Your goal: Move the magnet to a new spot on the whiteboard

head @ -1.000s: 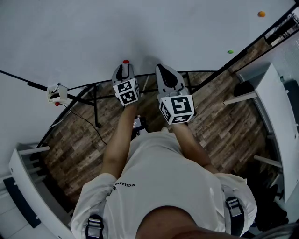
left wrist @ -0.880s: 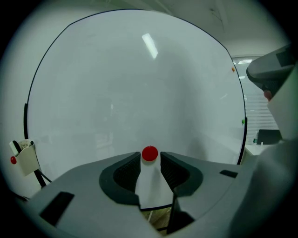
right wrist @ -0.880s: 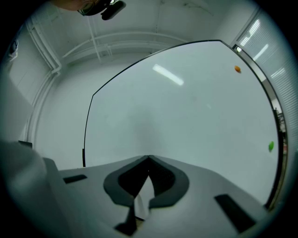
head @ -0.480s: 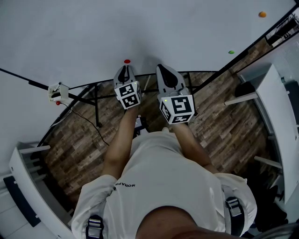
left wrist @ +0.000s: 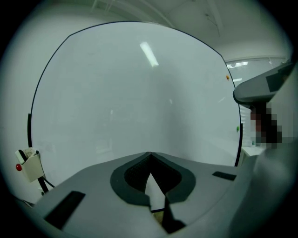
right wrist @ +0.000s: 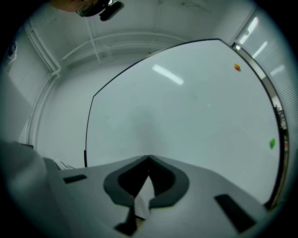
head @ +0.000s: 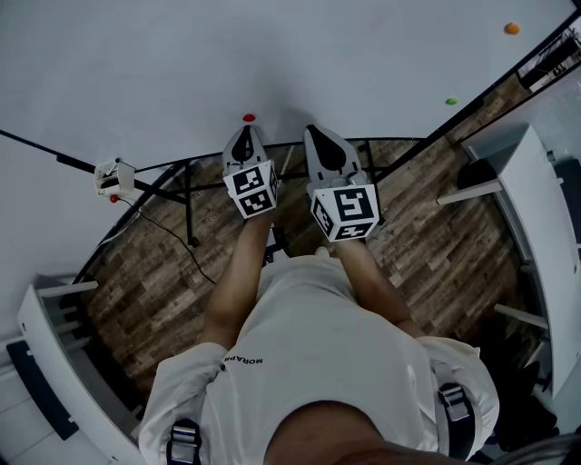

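1. Far left: a small white holder with a red tip (head: 113, 178) hangs at the lower edge of the large white whiteboard (head: 272, 54). It plays no part here.
2. Left gripper (head: 243, 136): its fingers have just been closing and now meet tip to tip with nothing between them. A second ago they stand wide, right at the magnet.
3. The small round red magnet (head: 249, 118) sits on the whiteboard just beyond the left fingertips, clear of them. The left gripper view shows only bare board ahead.
4. Reading: the magnet looks released and holding on its own, so the placement seems done. Backing off is likely what is left.
5. Right gripper (head: 313, 134): fingers closed, empty, just beside the left, idle.
6. Far right: a green dot magnet (head: 451, 101) and an orange one (head: 511, 28) lie well apart.
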The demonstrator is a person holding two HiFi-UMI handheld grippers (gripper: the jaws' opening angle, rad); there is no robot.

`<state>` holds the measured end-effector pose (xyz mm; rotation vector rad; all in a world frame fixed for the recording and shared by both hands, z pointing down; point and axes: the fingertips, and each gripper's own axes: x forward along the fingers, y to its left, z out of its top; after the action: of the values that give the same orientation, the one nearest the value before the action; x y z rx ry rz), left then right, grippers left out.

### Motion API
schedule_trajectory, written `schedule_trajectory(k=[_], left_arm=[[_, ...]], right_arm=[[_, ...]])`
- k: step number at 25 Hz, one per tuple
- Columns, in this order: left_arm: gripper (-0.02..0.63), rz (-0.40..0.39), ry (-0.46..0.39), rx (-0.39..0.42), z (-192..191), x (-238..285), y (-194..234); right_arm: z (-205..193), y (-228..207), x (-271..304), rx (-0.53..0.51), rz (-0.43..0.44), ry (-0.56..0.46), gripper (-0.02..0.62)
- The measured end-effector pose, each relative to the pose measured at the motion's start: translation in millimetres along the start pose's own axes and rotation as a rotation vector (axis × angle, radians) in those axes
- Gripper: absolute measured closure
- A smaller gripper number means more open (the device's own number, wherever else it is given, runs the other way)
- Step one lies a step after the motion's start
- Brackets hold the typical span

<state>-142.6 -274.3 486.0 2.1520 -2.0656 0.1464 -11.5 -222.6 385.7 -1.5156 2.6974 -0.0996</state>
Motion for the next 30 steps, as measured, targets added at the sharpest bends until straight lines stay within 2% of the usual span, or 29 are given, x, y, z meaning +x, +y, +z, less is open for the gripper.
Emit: schedule_trajectory(k=[13,30], left_arm=[[0.604,-0.048,-0.049,-0.001,34,-25,-14],[0.604,-0.056,-0.116,0.010,67,-61,-17]], right_arm=[[1,5,-2,-0.001,0.005,0.002,0.583],[2,12,-2,-0.003,0.013,0.005,0.583]])
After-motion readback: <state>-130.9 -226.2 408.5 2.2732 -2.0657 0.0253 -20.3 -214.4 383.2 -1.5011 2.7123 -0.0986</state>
